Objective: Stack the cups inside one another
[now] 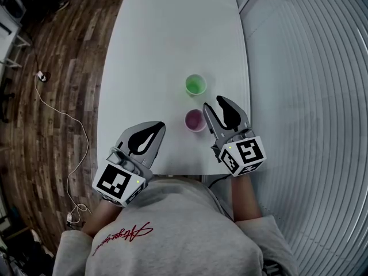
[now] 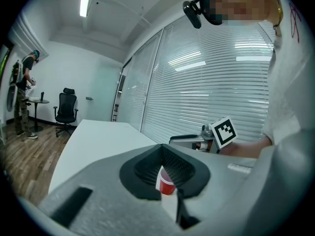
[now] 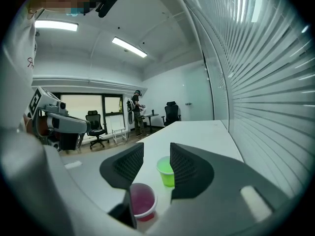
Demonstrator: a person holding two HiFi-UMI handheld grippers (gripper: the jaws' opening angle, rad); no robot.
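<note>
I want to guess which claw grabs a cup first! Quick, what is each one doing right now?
Left gripper: closed, holding nothing.
Right gripper: open, holding nothing.

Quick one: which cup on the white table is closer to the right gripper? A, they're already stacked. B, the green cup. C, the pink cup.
C: in the head view the pink cup stands just beside the right gripper, while the green cup stands separately, farther up the table.
</note>
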